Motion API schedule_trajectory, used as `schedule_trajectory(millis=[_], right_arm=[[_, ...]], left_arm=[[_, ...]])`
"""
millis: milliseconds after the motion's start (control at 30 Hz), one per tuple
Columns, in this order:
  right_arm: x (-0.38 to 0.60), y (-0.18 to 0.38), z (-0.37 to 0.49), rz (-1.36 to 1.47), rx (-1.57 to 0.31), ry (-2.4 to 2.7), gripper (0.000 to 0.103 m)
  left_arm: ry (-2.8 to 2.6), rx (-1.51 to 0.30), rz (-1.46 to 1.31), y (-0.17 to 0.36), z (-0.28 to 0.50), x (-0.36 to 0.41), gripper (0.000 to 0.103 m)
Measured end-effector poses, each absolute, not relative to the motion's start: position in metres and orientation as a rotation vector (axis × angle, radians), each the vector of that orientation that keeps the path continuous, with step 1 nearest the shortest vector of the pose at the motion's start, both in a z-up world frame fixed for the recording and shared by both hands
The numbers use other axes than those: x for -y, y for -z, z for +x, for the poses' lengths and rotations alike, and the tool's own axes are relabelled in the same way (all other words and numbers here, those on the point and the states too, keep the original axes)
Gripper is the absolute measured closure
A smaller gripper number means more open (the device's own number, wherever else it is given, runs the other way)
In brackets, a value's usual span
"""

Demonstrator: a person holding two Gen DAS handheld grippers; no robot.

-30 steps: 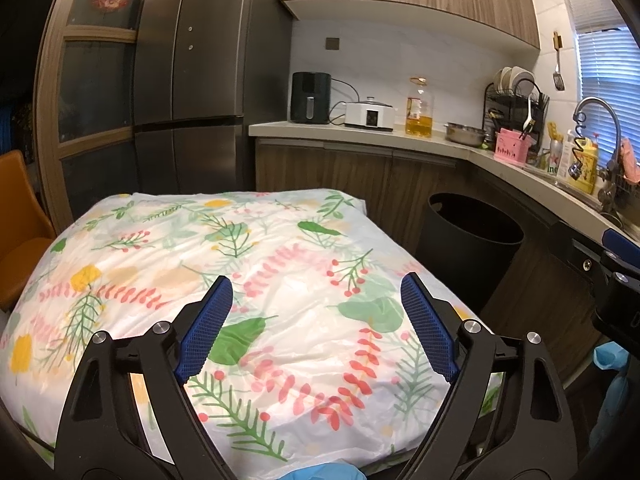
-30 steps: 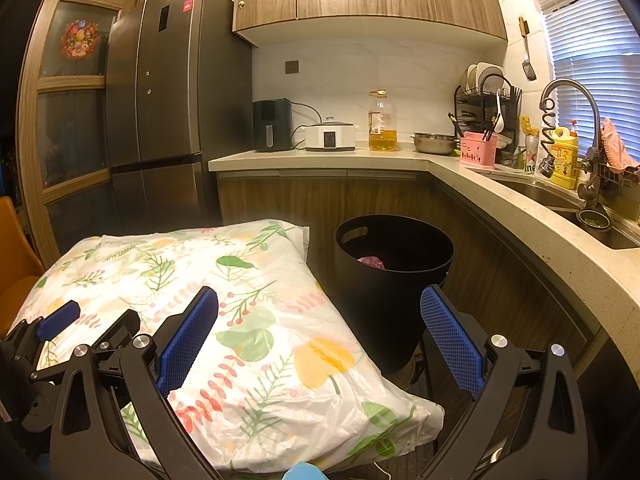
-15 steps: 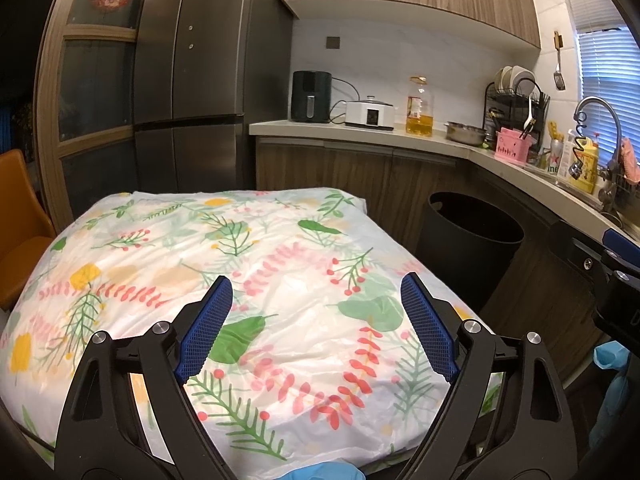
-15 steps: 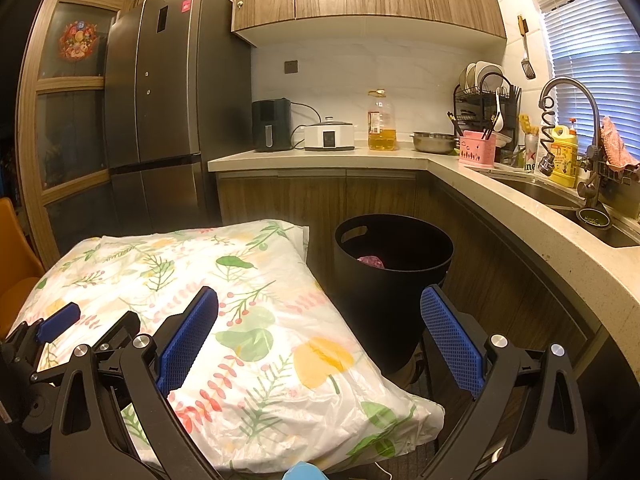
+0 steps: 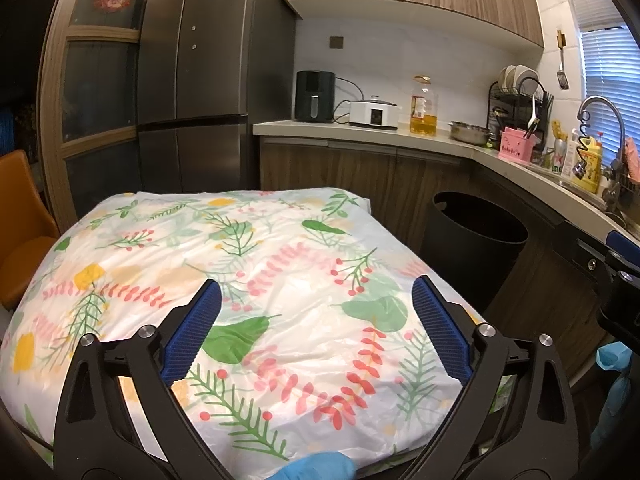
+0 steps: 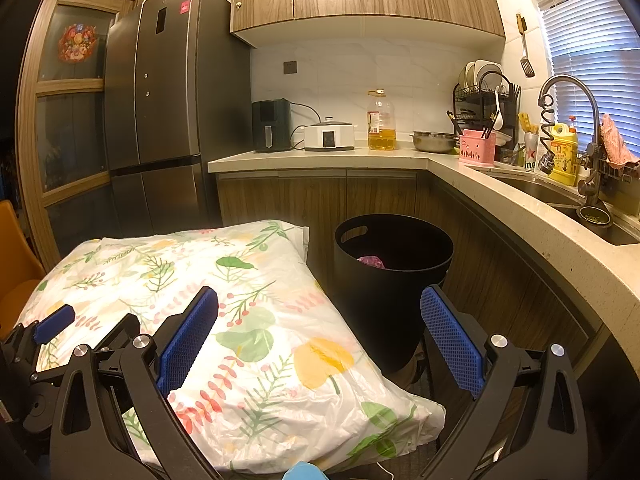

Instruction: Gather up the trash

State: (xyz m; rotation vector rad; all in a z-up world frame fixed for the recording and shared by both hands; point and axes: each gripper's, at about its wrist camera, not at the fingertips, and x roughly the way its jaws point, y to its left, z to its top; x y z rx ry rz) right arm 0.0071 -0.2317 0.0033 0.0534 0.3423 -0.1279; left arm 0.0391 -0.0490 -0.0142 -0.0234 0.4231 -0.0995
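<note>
Fingers of the left gripper (image 5: 316,326), black arms faced with ribbed blue pads, are spread wide and opening further; nothing sits between them. They hover above the surface covered by a white plastic cloth printed with green leaves, red sprigs and yellow blooms (image 5: 256,264). No loose item lies on the visible part of that cloth.

Fingers of the right gripper (image 6: 318,338) are likewise spread wide and empty. The left finger is above the right-hand edge of the cloth, and the right finger stands in front of the round black plastic bin with cut-out handles (image 6: 394,280).

The bin stands on the floor just beside the covered surface's right side, in front of the dark wood base cabinets (image 6: 316,196). A crumpled pink-purple piece of trash (image 6: 372,261) lies inside the bin, partly visible below the rim.

Part of a blue glove (image 5: 316,468) shows at the bottom edge of the left wrist view.

Along the pale stone counter (image 6: 320,158) stand a black air fryer (image 6: 270,125), a white cooker (image 6: 329,136) and a clear bottle of yellow oil (image 6: 381,124). A tall dark steel refrigerator (image 6: 168,100) stands left of the counter.
</note>
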Motion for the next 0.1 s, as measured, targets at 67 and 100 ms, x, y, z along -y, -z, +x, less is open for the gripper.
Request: schedule_trajectory(millis=[67,100], right_arm=[[0.2312,-0.0029,0.0082,0.056,-0.344,0.128,0.006],[0.2309,-0.0026,0.0088,0.057,-0.344,0.128,0.006]], left_arm=[[0.101,-0.425,-0.028,0.0137,0.0390,0.0485,0.007],[0.103,-0.426,-0.032,0.0136,0.0392,0.0480,0.007]])
